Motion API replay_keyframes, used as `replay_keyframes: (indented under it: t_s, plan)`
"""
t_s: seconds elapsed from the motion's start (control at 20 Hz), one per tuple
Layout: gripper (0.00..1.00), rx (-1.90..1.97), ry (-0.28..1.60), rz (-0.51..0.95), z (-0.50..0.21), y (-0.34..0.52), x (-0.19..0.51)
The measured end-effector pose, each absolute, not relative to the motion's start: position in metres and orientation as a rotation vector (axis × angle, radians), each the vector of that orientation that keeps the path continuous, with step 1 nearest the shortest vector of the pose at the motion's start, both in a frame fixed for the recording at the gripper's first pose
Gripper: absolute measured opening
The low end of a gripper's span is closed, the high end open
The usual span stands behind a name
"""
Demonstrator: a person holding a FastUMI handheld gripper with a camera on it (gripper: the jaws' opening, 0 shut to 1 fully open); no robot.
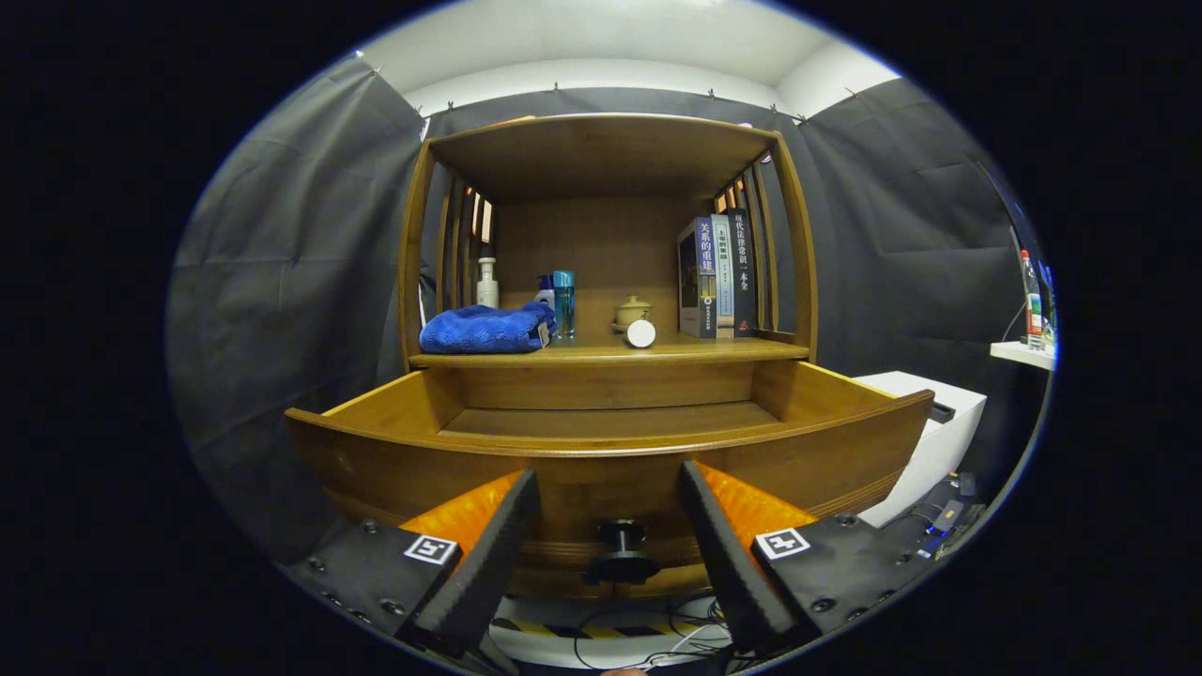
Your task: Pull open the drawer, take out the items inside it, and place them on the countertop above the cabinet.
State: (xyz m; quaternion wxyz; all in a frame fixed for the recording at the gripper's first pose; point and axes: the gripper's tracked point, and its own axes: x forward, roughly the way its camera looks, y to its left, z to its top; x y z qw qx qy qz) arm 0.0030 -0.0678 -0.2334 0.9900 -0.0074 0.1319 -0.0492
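Gripper view of a wooden cabinet (601,282) with its drawer (610,460) pulled out toward the camera. The gripper (608,507) has its two fingers spread wide apart, gripping nothing; they stand to either side of the drawer's dark round knob (621,549), which lies between them and touches neither. The curved drawer front spans the space just ahead of the fingertips, and the visible part of the drawer floor beyond it is bare wood; the near part of the interior is hidden behind the front panel. Above the drawer, the countertop (657,353) carries, from one side to the other, a folded blue towel (485,330), a white pump bottle (486,282) behind it, a blue bottle (563,302), a small lidded ceramic pot (632,311) with a white round object (640,333) just in front of it, and a row of upright books (718,276) against the slatted side wall. A white box-shaped unit (930,427) stands beside the cabinet, and cables (648,629) lie on the floor beneath the drawer.
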Motion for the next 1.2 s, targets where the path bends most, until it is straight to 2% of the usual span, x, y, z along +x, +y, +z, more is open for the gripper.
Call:
replay_keyframes:
  t_s: [0.35, 1.2]
  plan:
    - [0.98, -0.024, 0.282, -0.103, -0.237, -0.071, 0.044]
    - [0.99, -0.02, 0.269, -0.111, -0.257, -0.081, 0.195]
